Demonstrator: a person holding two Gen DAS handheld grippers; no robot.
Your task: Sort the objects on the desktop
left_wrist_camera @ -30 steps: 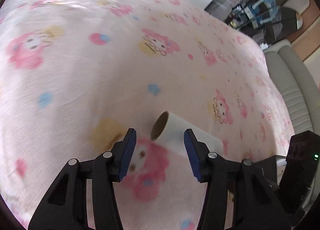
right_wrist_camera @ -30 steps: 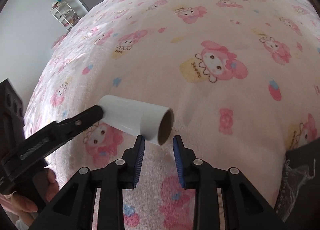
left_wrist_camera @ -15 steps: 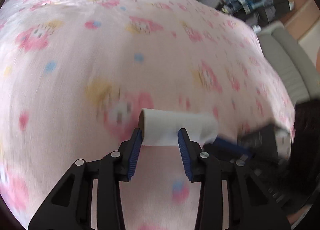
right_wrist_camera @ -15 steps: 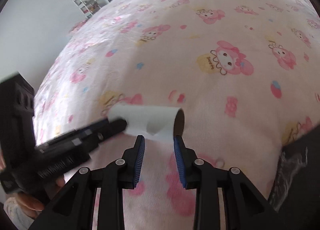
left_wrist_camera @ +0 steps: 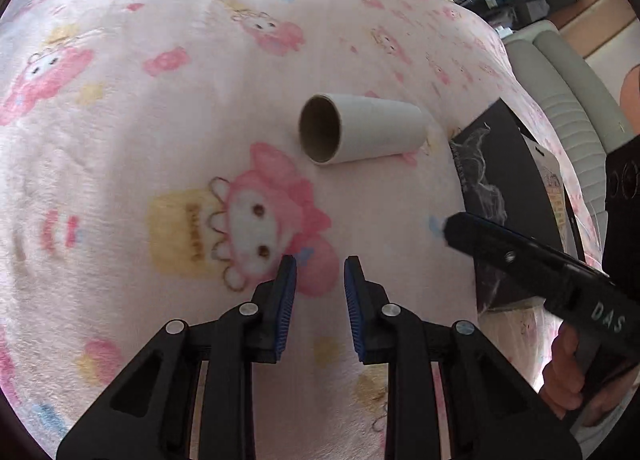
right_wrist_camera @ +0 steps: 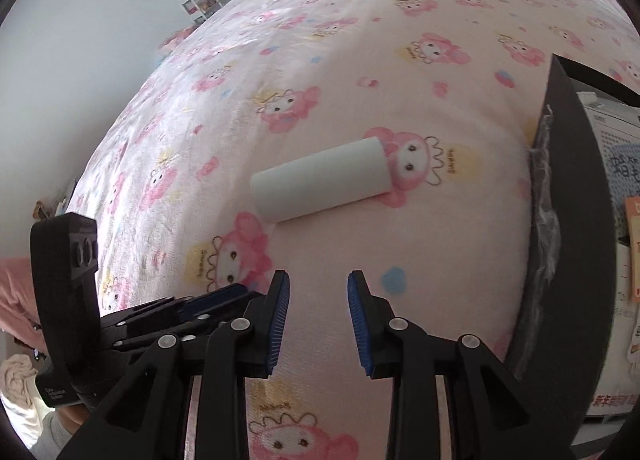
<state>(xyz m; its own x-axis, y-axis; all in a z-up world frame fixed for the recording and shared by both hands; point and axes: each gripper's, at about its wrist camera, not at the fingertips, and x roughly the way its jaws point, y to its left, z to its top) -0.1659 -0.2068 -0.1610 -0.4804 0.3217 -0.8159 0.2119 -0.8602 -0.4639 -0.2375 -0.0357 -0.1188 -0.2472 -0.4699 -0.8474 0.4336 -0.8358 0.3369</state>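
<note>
Both grippers are hovering empty above the pink cartoon-print blanket (left_wrist_camera: 120,139). Seen from its own camera, the left gripper (left_wrist_camera: 320,292) is holding its blue-padded jaws apart with a gap between them and nothing in it, and the blanket is showing through that gap. The right gripper (right_wrist_camera: 318,312) is likewise standing open, its blue pads spread and gripping nothing. A white paper roll (left_wrist_camera: 360,131) with a brown cardboard core is lying on its side on the blanket, ahead of both grippers and touched by neither. From the left wrist its open hollow end is facing the camera; from the right wrist the roll (right_wrist_camera: 322,179) is showing its long white side, lying slantwise across a printed character. Just beyond the roll's far end in the left view, a dark flat package (left_wrist_camera: 508,187) with pale wispy markings is resting on the blanket near its edge; in the right view the same dark package (right_wrist_camera: 572,219) is running along the right side. The right gripper's black body is reaching into the left view from the lower right, with a hand (left_wrist_camera: 568,376) wrapping its handle. The left gripper's black body is showing at the lower left of the right view.
</note>
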